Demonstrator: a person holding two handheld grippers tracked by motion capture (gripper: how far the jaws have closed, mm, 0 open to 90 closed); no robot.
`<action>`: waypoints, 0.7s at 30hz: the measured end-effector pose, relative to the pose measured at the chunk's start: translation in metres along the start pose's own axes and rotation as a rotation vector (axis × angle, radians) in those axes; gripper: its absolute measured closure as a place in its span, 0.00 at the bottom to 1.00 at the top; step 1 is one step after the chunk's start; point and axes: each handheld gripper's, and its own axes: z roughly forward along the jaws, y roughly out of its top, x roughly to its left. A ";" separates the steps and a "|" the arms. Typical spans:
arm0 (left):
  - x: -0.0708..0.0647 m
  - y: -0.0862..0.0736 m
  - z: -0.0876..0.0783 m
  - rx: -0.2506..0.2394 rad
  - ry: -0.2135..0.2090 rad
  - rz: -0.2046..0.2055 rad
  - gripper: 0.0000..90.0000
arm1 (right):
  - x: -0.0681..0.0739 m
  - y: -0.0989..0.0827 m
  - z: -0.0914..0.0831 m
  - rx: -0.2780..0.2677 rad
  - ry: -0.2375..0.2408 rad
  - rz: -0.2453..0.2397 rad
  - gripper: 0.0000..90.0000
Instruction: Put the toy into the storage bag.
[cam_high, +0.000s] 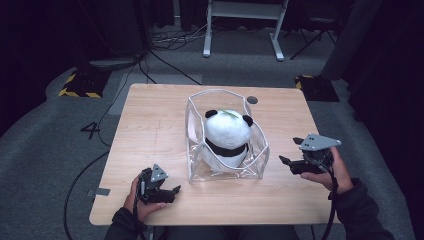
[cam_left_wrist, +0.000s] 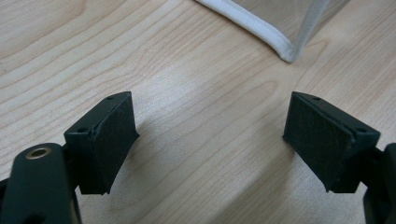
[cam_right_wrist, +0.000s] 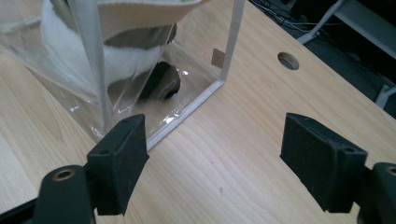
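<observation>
Both grippers, left (cam_high: 167, 192) at 7 o'clock and right (cam_high: 290, 161) at 4 o'clock, were spread wide and empty beside the clear bag (cam_high: 260, 152) holding a panda toy (cam_high: 227, 132), apparently an approach step; the next move likely called for gripping the bag's rim.

One numeral on the floor
A dark "4" (cam_high: 91, 130) was marked on the grey carpet floor (cam_high: 45, 150) just off the desk's (cam_high: 150, 125) left edge; nothing else was legible.
</observation>
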 end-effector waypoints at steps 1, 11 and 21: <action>0.000 0.000 0.000 0.000 0.000 0.000 0.19 | 0.001 -0.002 0.001 0.004 0.004 0.007 0.25; 0.000 0.000 0.000 0.000 0.000 0.000 0.19 | 0.006 -0.028 0.010 0.052 0.026 0.023 0.26; 0.000 0.000 0.000 0.000 0.001 -0.001 0.19 | 0.011 -0.050 0.015 0.094 0.019 0.019 0.26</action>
